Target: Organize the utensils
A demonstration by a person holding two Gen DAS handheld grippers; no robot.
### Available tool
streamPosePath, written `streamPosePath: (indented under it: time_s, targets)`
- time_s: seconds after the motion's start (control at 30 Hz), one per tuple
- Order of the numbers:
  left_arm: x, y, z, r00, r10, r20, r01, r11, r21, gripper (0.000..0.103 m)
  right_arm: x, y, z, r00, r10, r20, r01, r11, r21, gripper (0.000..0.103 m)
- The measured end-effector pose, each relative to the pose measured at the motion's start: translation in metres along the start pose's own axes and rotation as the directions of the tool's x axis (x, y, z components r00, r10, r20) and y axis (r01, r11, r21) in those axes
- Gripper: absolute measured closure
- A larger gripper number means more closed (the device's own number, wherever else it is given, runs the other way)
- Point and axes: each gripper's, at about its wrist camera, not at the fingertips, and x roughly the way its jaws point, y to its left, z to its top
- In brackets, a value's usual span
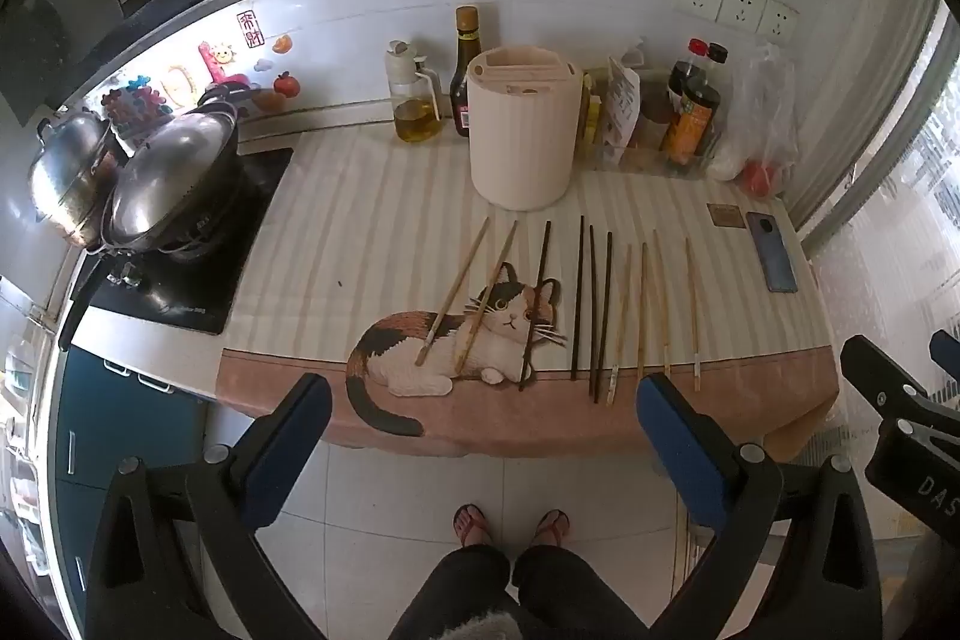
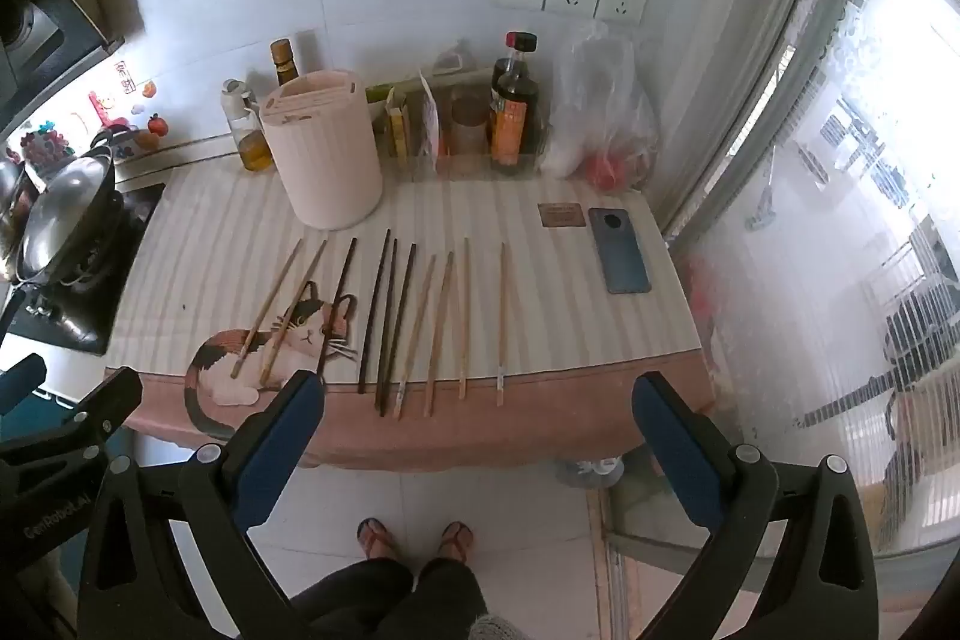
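Several chopsticks lie side by side on the cat-print cloth: light bamboo chopsticks at the left, dark chopsticks in the middle, more bamboo chopsticks at the right. The same bamboo chopsticks and dark chopsticks show in the right wrist view. Behind them stands a cream cylindrical utensil holder. My left gripper hovers open in front of the counter's near edge, nothing between its blue pads. My right gripper is open too, likewise short of the counter.
A phone and a small brown card lie at the right. Bottles, jars and a plastic bag line the wall. Lidded pots sit on the stove at left. A person's sandalled feet stand on the floor tiles.
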Motion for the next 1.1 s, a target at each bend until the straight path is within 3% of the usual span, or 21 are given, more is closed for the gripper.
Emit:
streamPosePath:
  time_s: [1.1]
  targets:
    - [-0.014, -0.012, 0.013, 1.0, -0.003, 0.026, 0.002, 1.0, 0.012, 0.0, -0.007, -0.002, 0.004, 1.0, 0.003, 0.005, -0.003, 1.0, 0.003, 0.0]
